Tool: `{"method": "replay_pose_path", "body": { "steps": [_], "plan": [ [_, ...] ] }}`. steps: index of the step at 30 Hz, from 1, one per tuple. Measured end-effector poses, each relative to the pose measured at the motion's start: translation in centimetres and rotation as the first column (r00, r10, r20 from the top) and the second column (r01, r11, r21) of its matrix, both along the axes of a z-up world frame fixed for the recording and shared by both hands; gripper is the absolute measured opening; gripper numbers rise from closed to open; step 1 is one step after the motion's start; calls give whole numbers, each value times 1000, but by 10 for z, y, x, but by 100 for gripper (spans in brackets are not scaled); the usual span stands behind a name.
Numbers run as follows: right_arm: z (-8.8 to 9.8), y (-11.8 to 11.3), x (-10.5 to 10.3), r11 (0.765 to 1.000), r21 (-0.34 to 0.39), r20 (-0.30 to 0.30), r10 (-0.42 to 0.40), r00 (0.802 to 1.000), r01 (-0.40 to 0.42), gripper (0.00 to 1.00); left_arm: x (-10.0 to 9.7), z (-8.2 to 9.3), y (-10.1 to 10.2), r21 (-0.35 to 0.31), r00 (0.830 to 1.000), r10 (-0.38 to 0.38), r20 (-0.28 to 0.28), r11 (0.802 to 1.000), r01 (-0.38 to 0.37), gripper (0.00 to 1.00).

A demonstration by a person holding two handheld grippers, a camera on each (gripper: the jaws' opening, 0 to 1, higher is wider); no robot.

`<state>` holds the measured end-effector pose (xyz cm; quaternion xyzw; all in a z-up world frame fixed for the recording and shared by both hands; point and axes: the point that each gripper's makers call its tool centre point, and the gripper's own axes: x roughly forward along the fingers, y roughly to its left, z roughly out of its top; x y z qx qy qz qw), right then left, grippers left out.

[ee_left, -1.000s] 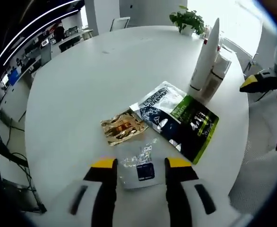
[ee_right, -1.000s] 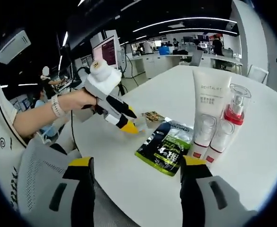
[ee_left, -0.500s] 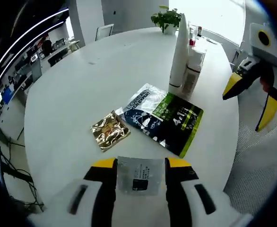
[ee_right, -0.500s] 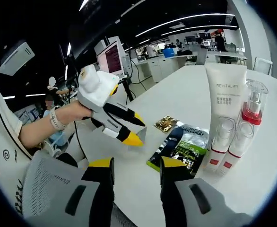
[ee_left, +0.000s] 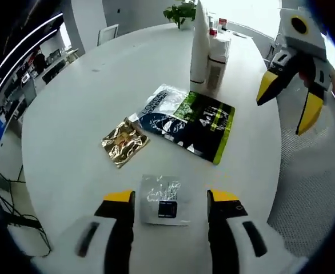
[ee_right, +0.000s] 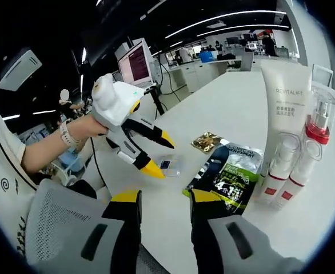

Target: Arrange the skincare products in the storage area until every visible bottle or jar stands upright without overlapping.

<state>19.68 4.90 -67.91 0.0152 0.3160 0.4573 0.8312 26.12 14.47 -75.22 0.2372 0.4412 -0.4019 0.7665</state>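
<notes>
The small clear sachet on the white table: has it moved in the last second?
Cannot tell. The small clear sachet lies further from the gold foil packet, but the camera shifted.

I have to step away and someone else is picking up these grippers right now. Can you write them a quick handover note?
Left hand-held gripper: open, empty, jaws astride a small clear sachet lying flat on the white round table.
Right hand-held gripper: jaws fairly close together, holding nothing, off the table edge.
Things: white tube and pump bottle stand upright side by side. Green-and-black sachet and gold sachet lie flat, apart from each other.
Done: both bottles upright, nothing overlapping.
Left: probably only tidying the flat sachets, if wanted.
</notes>
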Motion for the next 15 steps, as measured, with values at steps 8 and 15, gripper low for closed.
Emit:
{"method": "replay_pose_path", "body": {
  "steps": [8, 15],
  "plan": [
    [2, -5, 0, 1000, -3, 5, -8, 1000, 8, 34, -2, -17, 6, 75, 998, -22, -57, 997, 26, 50],
    [1, -5, 2, 1000, 3, -1, -11, 1000, 11, 34, -3, -17, 8, 76, 998, -4, -64, 997, 9, 41]
  ]
}}
